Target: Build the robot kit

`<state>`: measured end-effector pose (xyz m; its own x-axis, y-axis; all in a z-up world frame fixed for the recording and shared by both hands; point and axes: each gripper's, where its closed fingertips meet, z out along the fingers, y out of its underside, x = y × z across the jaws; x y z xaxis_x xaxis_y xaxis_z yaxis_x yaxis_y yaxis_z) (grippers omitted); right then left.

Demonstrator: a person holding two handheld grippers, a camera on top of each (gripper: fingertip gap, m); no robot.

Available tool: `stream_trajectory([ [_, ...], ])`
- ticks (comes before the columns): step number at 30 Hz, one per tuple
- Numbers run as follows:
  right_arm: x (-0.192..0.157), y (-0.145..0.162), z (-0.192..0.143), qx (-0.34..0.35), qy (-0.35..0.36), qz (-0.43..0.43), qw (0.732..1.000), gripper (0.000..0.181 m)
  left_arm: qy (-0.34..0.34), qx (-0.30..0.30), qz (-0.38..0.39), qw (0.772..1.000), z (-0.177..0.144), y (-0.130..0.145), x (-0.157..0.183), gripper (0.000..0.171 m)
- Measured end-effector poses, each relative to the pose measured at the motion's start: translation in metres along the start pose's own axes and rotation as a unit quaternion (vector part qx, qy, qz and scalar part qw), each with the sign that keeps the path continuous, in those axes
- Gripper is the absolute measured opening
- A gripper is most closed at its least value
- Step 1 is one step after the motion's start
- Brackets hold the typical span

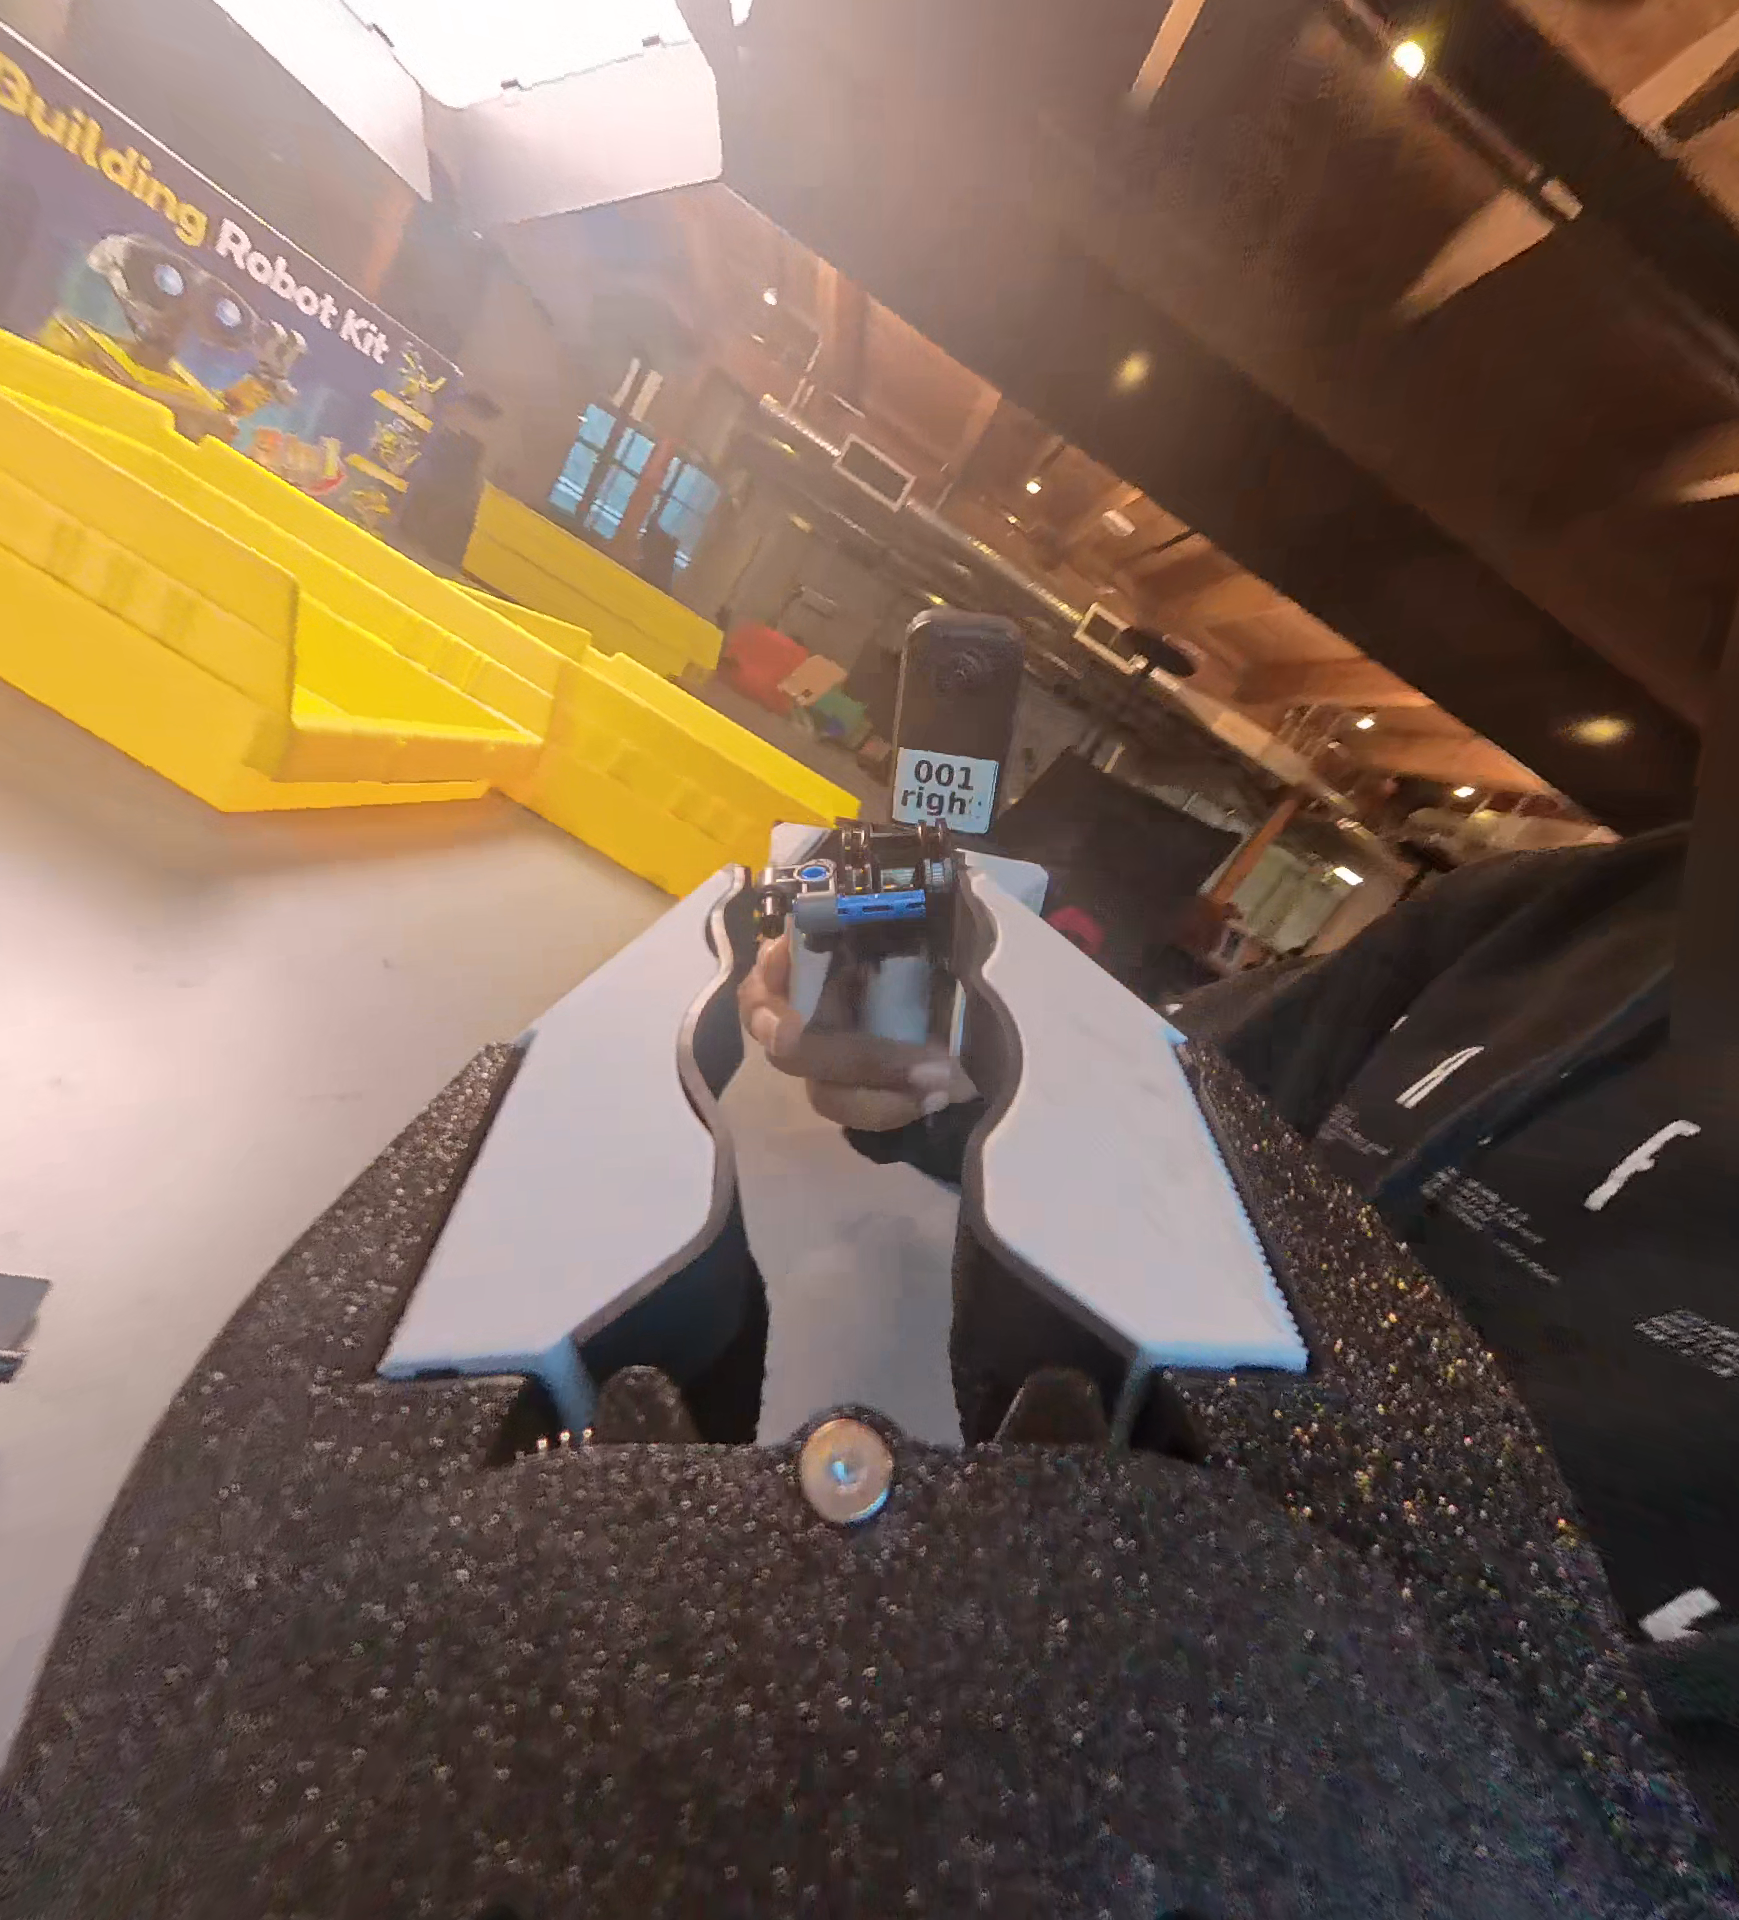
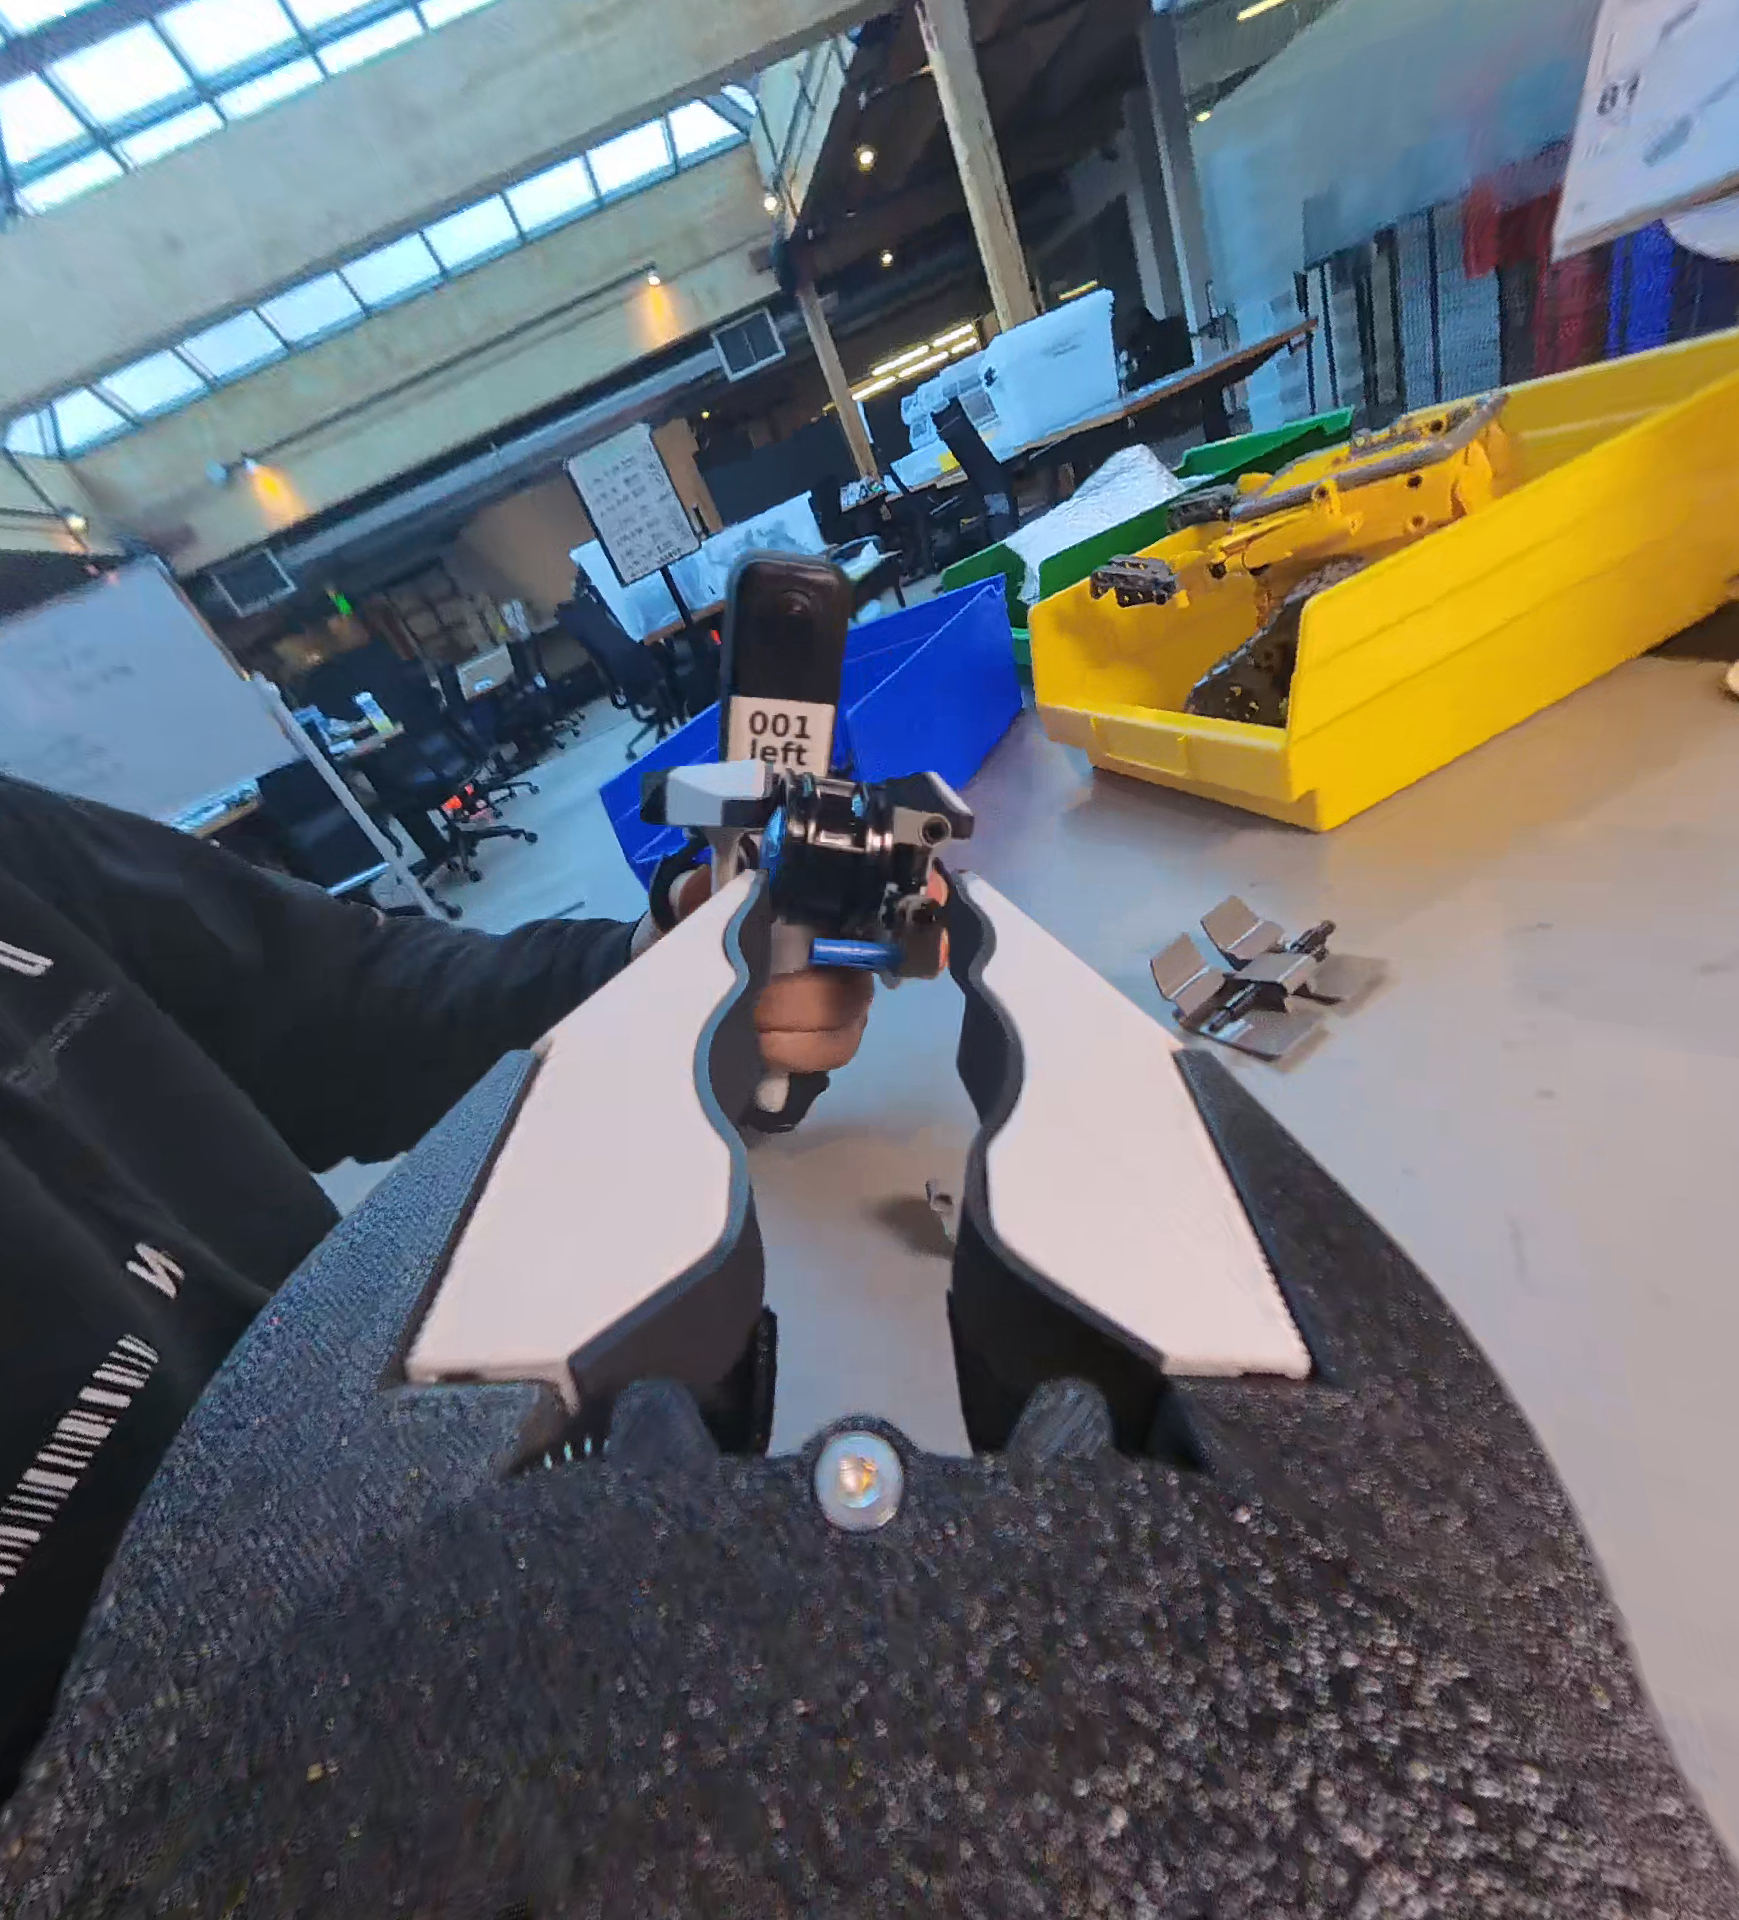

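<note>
A small building-block assembly (image 1: 860, 906) of black, grey and blue parts hangs above the grey table (image 1: 221, 987) between my two grippers, which face each other. My left gripper (image 1: 854, 883) is closed on it at its fingertips. My right gripper (image 2: 852, 896) is closed on the same assembly (image 2: 844, 873) from the opposite side. The right gripper's camera (image 1: 958, 686) and the hand holding it (image 1: 844, 1070) show behind the assembly in the left wrist view. The left gripper's camera (image 2: 787, 644) and its hand (image 2: 808, 1023) show in the right wrist view.
Yellow bins (image 1: 408, 717) and a printed kit box (image 1: 169, 301) stand at the back left. A yellow bin (image 2: 1416, 665) holds a yellow model and black tracks; blue (image 2: 927, 675) and green (image 2: 1249, 447) bins stand beside it. A grey paddle part (image 2: 1249, 982) lies on the table. A black sleeve (image 2: 221, 987) is close. Left and right tips are no more than a few centimetres apart.
</note>
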<state>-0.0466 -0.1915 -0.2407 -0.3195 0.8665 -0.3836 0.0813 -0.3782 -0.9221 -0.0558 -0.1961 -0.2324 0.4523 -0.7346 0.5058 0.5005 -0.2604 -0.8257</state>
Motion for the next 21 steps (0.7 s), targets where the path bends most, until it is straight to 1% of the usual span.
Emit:
stream_trajectory([
  [3, 0.001, 0.006, 0.0, -0.01, -0.003, 0.019, 1.0, 0.033, -0.019, -0.007, 0.048, 0.999, 0.001, 0.0, 0.0, 0.036],
  [6, 0.0, 0.009, 0.0, -0.018, -0.004, 0.02, 1.0, 0.033, -0.029, -0.015, 0.089, 0.995, 0.001, 0.001, 0.002, 0.037],
  [8, -0.003, 0.007, -0.001, -0.018, -0.004, 0.001, 1.0, 0.032, -0.031, -0.024, 0.131, 0.991, 0.002, 0.001, 0.006, 0.037],
  [12, -0.011, 0.005, -0.003, -0.026, 0.006, -0.073, 0.997, 0.031, -0.033, -0.04, 0.221, 0.974, 0.001, 0.002, 0.016, 0.036],
  [13, -0.007, 0.005, -0.005, -0.028, 0.025, -0.088, 0.995, 0.03, -0.033, -0.048, 0.248, 0.967, 0.0, 0.004, 0.019, 0.017],
  [14, -0.004, 0.003, -0.006, -0.026, 0.035, -0.098, 0.994, 0.029, -0.041, -0.06, 0.283, 0.956, 0.0, 0.008, 0.019, 0.004],
  [15, -0.008, 0.003, -0.008, -0.027, 0.024, -0.109, 0.993, 0.03, -0.043, -0.061, 0.308, 0.948, 0.001, 0.009, 0.022, 0.004],
  [16, -0.012, 0.001, -0.01, -0.023, 0.017, -0.13, 0.991, 0.03, -0.034, -0.057, 0.315, 0.947, 0.002, 0.009, 0.028, 0.004],
  [19, -0.019, -0.008, -0.013, -0.007, 0.031, -0.211, 0.977, 0.03, -0.031, -0.055, 0.31, 0.949, 0.002, 0.007, 0.032, 0.007],
  [20, -0.019, -0.01, -0.014, -0.002, 0.045, -0.245, 0.969, 0.03, -0.033, -0.046, 0.3, 0.952, 0.0, 0.003, 0.031, 0.013],
  [21, -0.02, -0.012, -0.016, 0.0, 0.055, -0.285, 0.957, 0.03, -0.029, -0.033, 0.285, 0.958, -0.002, -0.001, 0.03, 0.021],
])
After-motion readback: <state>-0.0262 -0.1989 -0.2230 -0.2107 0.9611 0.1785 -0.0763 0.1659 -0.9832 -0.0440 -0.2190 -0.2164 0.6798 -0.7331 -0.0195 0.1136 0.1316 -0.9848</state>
